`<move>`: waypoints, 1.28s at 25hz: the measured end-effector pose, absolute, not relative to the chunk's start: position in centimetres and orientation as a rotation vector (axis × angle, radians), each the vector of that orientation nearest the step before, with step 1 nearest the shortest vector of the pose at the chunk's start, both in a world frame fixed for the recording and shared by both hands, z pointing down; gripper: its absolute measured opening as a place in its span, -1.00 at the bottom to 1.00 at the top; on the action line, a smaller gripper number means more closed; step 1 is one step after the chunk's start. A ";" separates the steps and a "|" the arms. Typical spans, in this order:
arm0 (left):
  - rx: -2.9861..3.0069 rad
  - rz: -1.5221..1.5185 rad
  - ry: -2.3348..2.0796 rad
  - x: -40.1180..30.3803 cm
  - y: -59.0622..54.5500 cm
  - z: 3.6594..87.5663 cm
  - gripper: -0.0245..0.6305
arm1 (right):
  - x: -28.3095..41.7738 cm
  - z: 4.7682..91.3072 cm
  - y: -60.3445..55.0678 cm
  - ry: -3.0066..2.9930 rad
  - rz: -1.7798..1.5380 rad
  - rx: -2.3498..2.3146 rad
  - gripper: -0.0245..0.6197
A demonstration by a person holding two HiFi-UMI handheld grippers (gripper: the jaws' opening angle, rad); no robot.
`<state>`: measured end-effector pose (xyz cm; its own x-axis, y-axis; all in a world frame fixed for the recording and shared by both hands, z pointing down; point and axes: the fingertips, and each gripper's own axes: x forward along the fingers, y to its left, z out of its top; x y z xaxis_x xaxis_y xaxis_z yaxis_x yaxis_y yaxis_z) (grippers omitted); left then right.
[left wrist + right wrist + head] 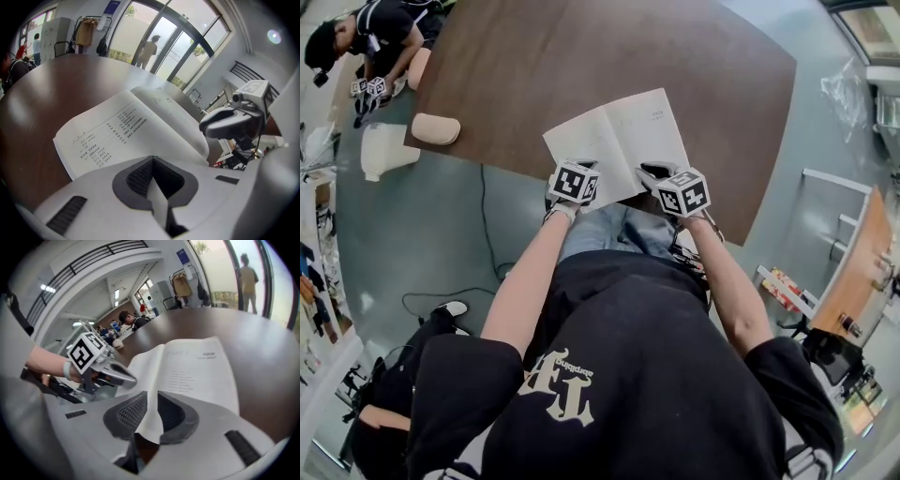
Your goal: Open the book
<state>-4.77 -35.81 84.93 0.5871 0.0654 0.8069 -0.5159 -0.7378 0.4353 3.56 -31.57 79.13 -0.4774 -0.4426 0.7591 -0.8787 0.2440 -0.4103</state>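
An open book (pixel 619 141) lies flat on the brown table (pixel 534 75) close to its near edge, white printed pages up. My left gripper (pixel 578 167) is at the near edge of the left-hand page. In the left gripper view the left gripper (pixel 152 180) is shut on a thin white sheet edge of the book (pixel 117 131). My right gripper (pixel 654 174) is at the near edge of the right-hand page. In the right gripper view the right gripper (pixel 150 416) pinches a page corner of the book (pixel 197 371). Both grippers point down and away from me.
A beige pad (pixel 436 128) rests on the table's far left corner. Another person (pixel 380 33) with marker-cube grippers (pixel 370 89) works at that corner. A white seat (pixel 384 150) and a floor cable (pixel 487 244) lie left; a wooden shelf (pixel 858 272) stands right.
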 end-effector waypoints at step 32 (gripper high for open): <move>2.081 1.259 -0.486 -3.3 -35.5 86.7 -0.91 | 13.1 83.0 -26.7 -1.661 0.983 1.441 -0.50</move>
<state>-3.33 -35.51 86.65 0.4701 0.0176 0.8824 -0.6062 -0.7202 0.3373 13.13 -26.66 83.00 -0.1191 -0.4457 0.8872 -0.9922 0.0860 -0.0900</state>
